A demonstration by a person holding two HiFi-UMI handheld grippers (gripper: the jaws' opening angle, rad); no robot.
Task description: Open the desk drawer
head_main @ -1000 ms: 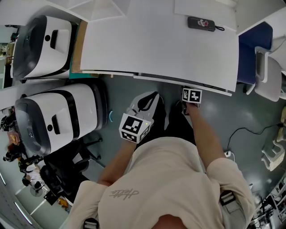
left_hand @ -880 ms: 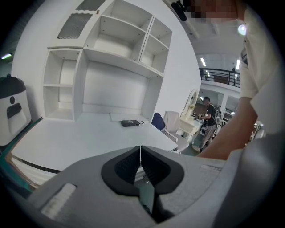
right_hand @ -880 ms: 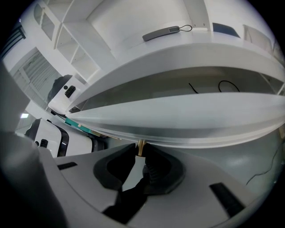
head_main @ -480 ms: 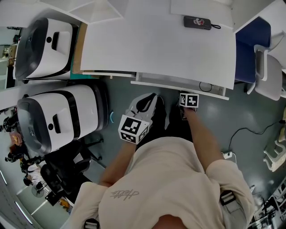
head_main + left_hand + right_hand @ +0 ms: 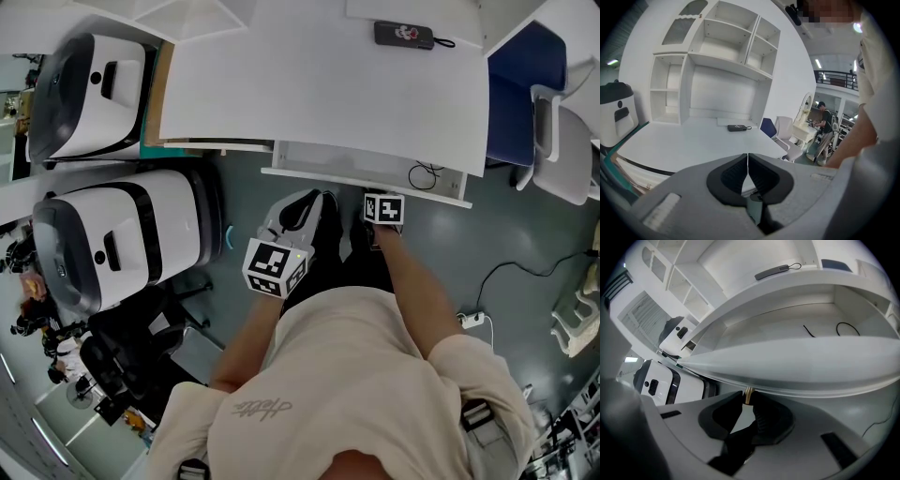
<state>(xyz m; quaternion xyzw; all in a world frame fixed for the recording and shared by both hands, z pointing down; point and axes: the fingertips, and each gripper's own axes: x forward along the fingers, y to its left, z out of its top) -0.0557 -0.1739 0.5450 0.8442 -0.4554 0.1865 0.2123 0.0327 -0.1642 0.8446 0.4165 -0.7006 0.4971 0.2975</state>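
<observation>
Drawer (image 5: pixel 347 167) slid further out, baring a cable (image 5: pixel 424 174); right gripper (image 5: pixel 747 401) clasps its knob (image 5: pixel 748 394), left gripper (image 5: pixel 748 164) clenched.

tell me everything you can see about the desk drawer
The drawer is white, wide and shallow, looks like painted board, and sits under the desk top. It is partly pulled out and level, with its front panel toward the person. Its floor is bare apart from a thin black cable looped near the right end. A small brass-coloured knob sticks out of the front panel, and the right gripper is shut on it.
</observation>
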